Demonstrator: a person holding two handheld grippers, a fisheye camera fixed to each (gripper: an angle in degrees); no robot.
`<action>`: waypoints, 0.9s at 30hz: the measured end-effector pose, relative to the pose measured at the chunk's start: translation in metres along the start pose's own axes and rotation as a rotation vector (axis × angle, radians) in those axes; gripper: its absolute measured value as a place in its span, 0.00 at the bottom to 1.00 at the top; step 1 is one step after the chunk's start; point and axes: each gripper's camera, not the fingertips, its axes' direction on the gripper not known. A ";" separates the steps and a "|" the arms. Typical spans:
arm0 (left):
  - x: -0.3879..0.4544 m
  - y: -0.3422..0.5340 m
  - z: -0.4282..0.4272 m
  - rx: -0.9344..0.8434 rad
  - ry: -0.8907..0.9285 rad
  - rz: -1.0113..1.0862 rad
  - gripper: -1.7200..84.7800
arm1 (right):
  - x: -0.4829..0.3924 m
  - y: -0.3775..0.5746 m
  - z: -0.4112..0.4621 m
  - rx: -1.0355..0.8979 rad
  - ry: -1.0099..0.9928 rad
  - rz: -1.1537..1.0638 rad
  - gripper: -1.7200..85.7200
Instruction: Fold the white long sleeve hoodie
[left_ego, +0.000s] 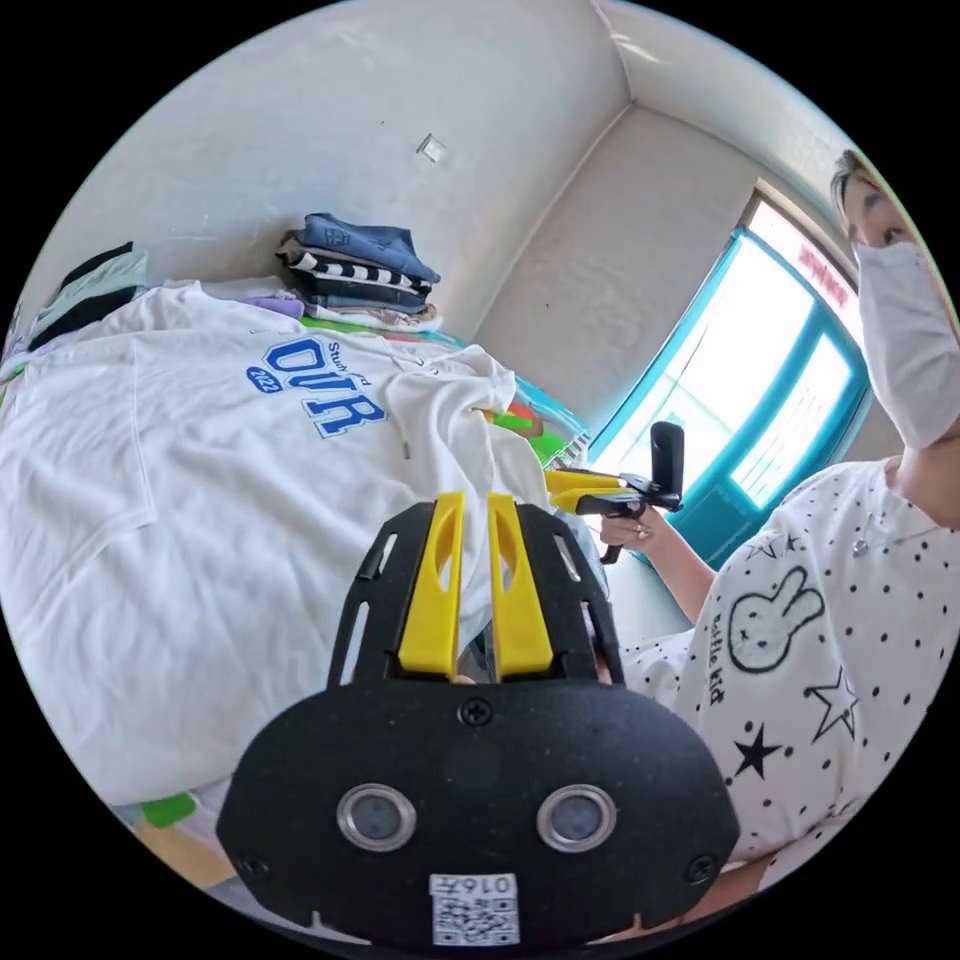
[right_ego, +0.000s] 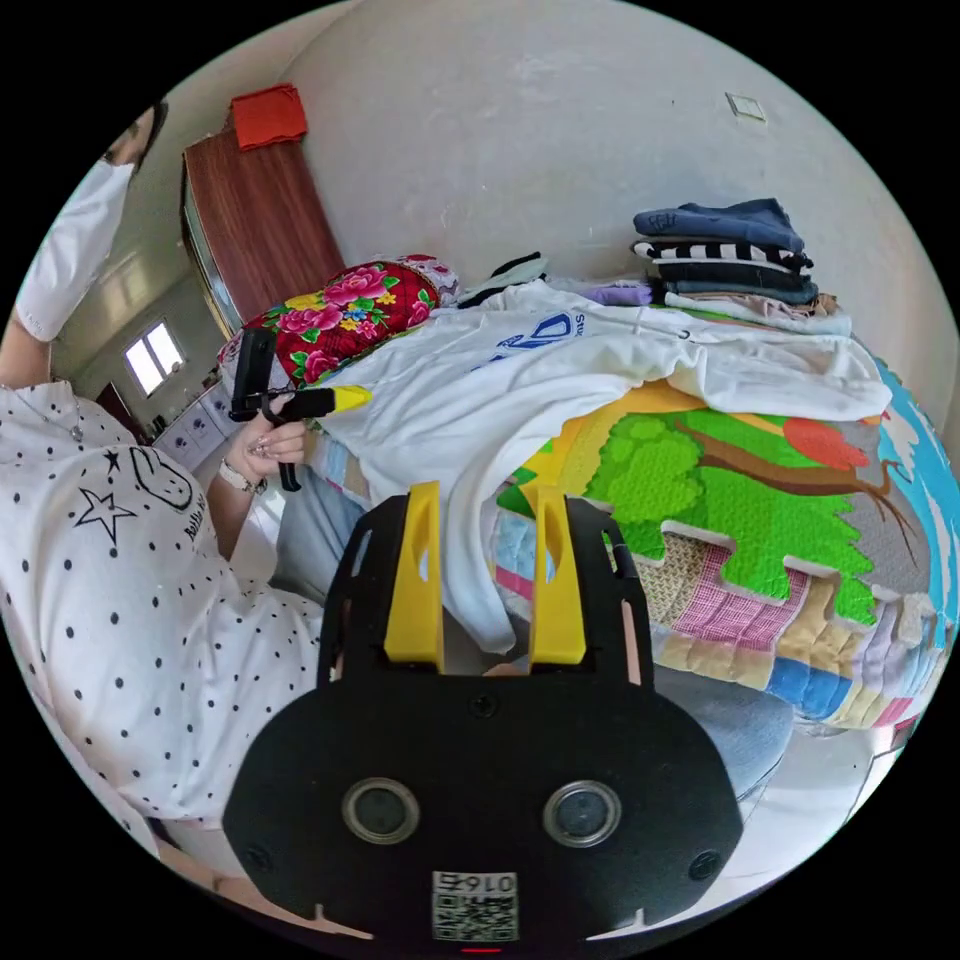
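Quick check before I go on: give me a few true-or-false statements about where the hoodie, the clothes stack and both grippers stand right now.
1. The white hoodie lies spread with its blue lettering facing up. True.
2. The left gripper has its jaws wide apart. False: they stand close together over the hoodie's edge; whether they pinch cloth cannot be told.
3. A stack of folded clothes sits by the wall behind the hoodie. True.
4. The right gripper has its jaws shut tight. False: they stand apart, with a hanging part of the hoodie between them.
5. The hoodie is already folded into a neat square. False: it lies spread out, one part draping off the puzzle mat.
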 end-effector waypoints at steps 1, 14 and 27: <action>0.002 0.000 0.006 -0.001 -0.001 0.000 0.05 | 0.002 0.012 0.007 0.045 -0.006 0.029 0.15; 0.009 0.003 0.106 -0.143 -0.372 -0.018 0.02 | 0.016 0.144 0.024 -0.038 -0.075 0.081 0.02; 0.014 0.039 0.120 -0.123 -0.323 0.036 0.03 | 0.014 0.230 0.062 0.002 -0.307 0.126 0.02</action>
